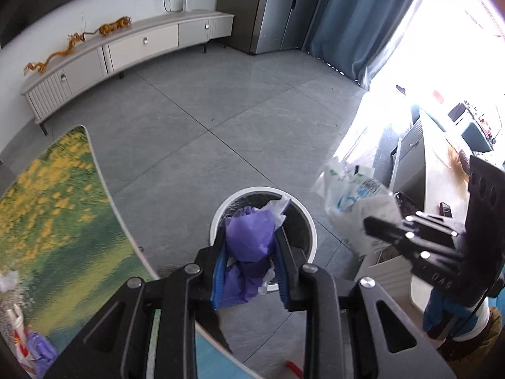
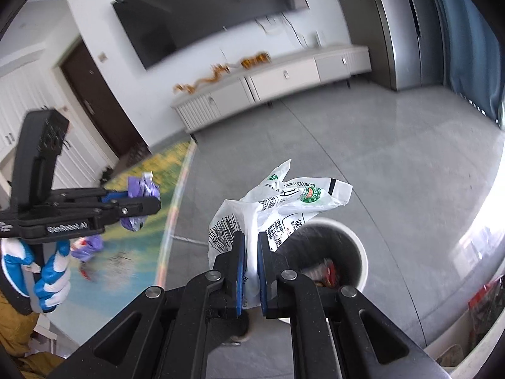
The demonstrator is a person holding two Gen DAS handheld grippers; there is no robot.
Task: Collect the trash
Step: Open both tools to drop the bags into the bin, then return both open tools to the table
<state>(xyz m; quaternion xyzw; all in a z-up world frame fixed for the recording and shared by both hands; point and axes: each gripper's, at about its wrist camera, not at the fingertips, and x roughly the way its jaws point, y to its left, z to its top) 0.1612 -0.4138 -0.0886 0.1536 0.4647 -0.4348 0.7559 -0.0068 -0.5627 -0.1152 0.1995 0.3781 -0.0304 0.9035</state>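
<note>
My left gripper (image 1: 251, 237) is shut on a crumpled purple wrapper (image 1: 249, 237) and holds it above a round white trash bin (image 1: 311, 221) on the grey floor. It also shows in the right wrist view (image 2: 148, 203) with the purple wrapper (image 2: 142, 189). My right gripper (image 2: 251, 243) is shut on a white printed plastic bag (image 2: 284, 199), held just left of the trash bin (image 2: 356, 243), which holds red scraps. In the left wrist view the right gripper (image 1: 372, 224) holds the white bag (image 1: 350, 195) to the right of the bin.
A table with a yellow-green patterned top (image 1: 56, 214) lies at left, with purple and red trash (image 1: 34, 347) on it. A long white TV cabinet (image 1: 126, 50) stands along the far wall. A white counter (image 1: 426, 164) and blue curtain (image 1: 356, 22) are at right.
</note>
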